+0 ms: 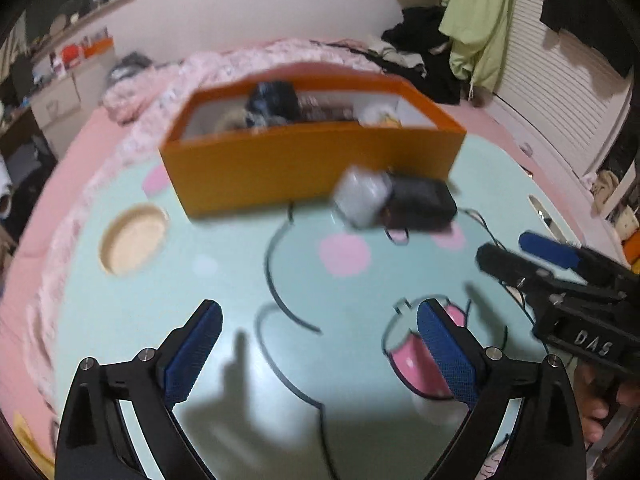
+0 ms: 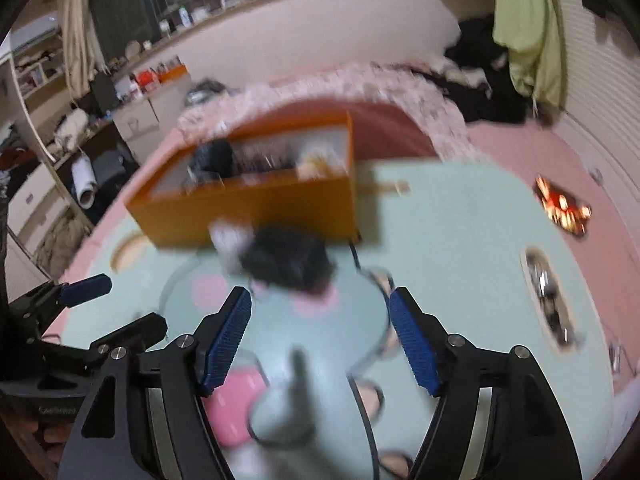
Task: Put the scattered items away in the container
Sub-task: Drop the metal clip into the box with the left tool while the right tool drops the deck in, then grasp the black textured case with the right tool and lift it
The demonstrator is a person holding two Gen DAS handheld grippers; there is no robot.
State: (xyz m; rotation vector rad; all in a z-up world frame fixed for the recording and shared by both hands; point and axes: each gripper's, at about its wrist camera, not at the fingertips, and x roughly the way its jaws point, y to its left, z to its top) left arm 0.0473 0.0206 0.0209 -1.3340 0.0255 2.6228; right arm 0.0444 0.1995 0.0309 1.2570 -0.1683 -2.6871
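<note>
An orange box (image 1: 304, 160) stands on the mint-green mat (image 1: 200, 300), with several blurred items inside it. Just in front of its near wall lie a grey-white packet (image 1: 362, 196) and a black pouch (image 1: 422, 204), touching each other. My left gripper (image 1: 320, 308) is open over bare mat, short of both, with nothing between its blue pads. My right gripper (image 2: 320, 292) is open too, its tips just short of the black pouch (image 2: 288, 260) and the packet (image 2: 230, 242). Each gripper shows in the other's view: the right gripper (image 1: 504, 246) and the left gripper (image 2: 120, 308).
An oval shiny object (image 2: 546, 296) and a red-orange item (image 2: 564, 208) lie on the mat's right side. A beige round shape (image 1: 134, 240) sits at the left of the mat. A pink quilt (image 1: 168, 80) and dark clothes (image 1: 424, 44) lie behind the box.
</note>
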